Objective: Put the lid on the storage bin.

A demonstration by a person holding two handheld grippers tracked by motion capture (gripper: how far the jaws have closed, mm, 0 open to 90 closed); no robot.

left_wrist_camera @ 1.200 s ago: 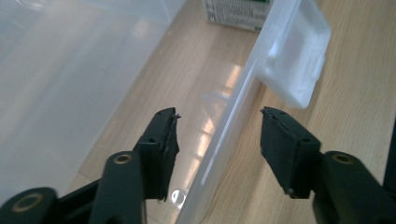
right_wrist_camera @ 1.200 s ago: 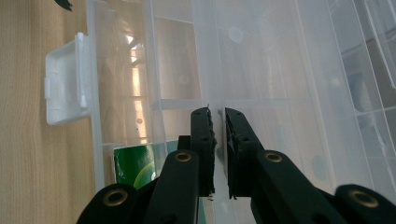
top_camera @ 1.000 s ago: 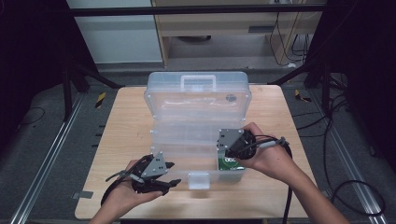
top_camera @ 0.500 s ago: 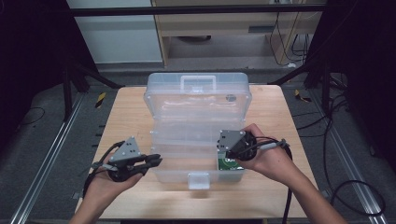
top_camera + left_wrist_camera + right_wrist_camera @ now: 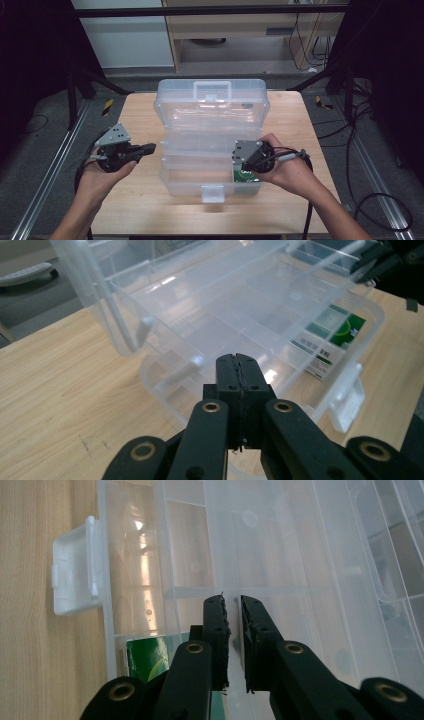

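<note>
A clear plastic organiser box [image 5: 210,145] sits open at the middle of a wooden table [image 5: 145,210]. Its long axis runs away from the person. The lid with its handle [image 5: 212,91] lies at the far end and the white latch [image 5: 212,193] points at the person.

The left gripper [image 5: 146,148] is held above the table just to the left of the box, pointing level toward its side wall. Its jaws have just been closing and now meet, clenched with nothing between them. In the left gripper view, the box wall [image 5: 165,385] lies just ahead of the jaw tips.

The right gripper [image 5: 242,163] reaches into the near right part of the box. In the right gripper view, its jaws are nearly together, pinched on a thin clear divider wall [image 5: 231,555]. A green and white packet [image 5: 245,176] lies in the compartment just below this gripper.

Bare tabletop lies open to the left of the left gripper and in front of the latch. Beyond the table edges are grey floor, metal rails [image 5: 45,180] and loose cables [image 5: 385,210].
</note>
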